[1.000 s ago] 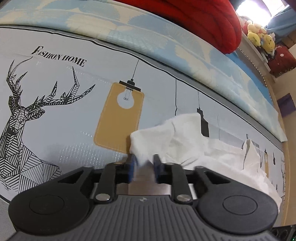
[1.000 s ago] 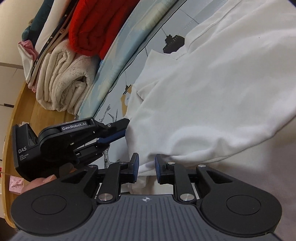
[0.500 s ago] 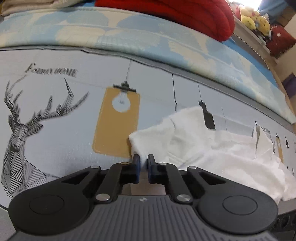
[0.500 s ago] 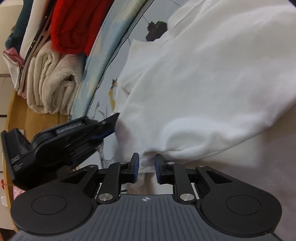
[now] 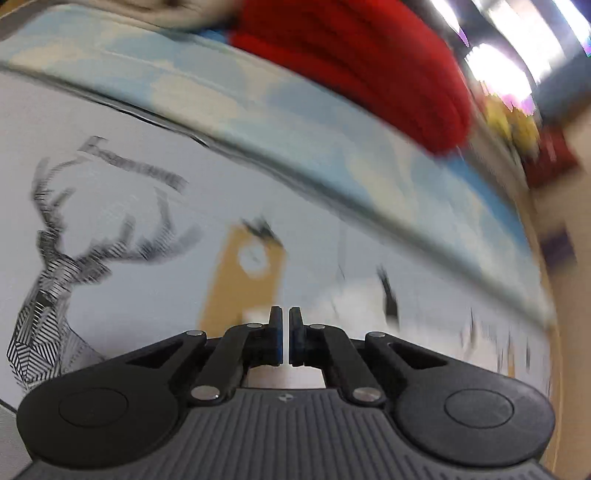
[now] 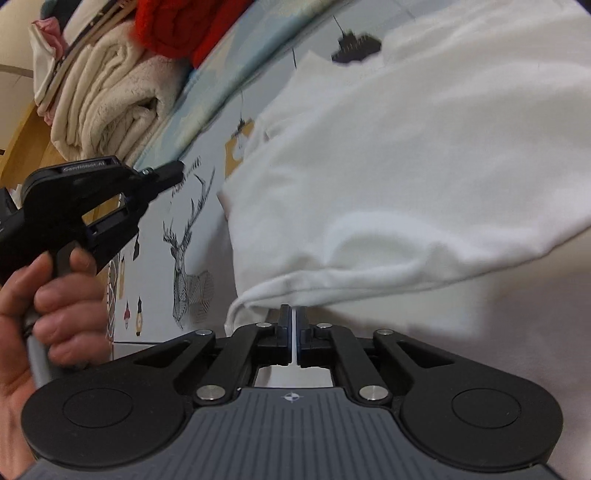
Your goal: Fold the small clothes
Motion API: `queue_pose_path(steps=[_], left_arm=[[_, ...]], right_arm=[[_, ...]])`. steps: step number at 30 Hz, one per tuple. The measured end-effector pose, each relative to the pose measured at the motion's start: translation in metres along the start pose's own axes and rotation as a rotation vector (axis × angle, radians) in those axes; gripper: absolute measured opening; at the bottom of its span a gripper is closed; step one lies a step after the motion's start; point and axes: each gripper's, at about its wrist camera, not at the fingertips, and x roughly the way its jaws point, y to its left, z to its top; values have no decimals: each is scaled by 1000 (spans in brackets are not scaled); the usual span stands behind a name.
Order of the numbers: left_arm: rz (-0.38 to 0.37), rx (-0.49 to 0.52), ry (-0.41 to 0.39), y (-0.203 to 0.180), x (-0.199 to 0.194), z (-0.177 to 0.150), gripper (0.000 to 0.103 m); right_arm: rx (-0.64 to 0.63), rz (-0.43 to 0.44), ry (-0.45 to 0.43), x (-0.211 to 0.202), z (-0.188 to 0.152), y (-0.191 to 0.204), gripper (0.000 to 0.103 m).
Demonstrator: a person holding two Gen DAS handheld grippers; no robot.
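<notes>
Beside white garment (image 6: 424,166), folded towels (image 6: 107,107), red knit (image 6: 177,26)

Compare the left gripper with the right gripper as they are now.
The right gripper is clamped on the near hem of the white garment; the left gripper holds nothing. The right gripper sits at the garment's edge; the left gripper is apart from it, over the deer-print mat. The left wrist view is motion-blurred; the right is sharp. Both have their jaws almost together.
</notes>
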Motion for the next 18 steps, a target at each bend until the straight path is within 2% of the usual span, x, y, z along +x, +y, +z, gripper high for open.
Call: queue_pose_path(steps=[3, 5, 7, 8, 9, 11, 14, 16, 18], left_arm=[[-23, 188, 64, -27, -5, -20, 2], [-57, 266, 101, -37, -5, -37, 6], [-69, 334, 144, -41, 3, -56, 7], [-35, 383, 141, -40, 7, -66, 7], [41, 432, 145, -36, 15, -75, 6], [301, 468, 204, -15, 35, -88, 6], [247, 365, 169, -6, 13, -81, 5], [172, 350, 77, -16, -10, -77, 5], [82, 336, 37, -27, -20, -76, 5]], right_arm=[[-46, -23, -36, -15, 3, 4, 4], [-71, -63, -64, -27, 8, 5, 9], [-94, -111, -107, -45, 12, 4, 18], [-108, -134, -134, -56, 14, 4, 22], [-122, -157, -162, -66, 17, 3, 25], [-143, -190, -205, -86, 24, 5, 26], [-153, -196, -265, -131, 35, 2, 27], [-178, -217, -328, -168, 42, -5, 31], [-184, -251, -397, -202, 50, -15, 35]])
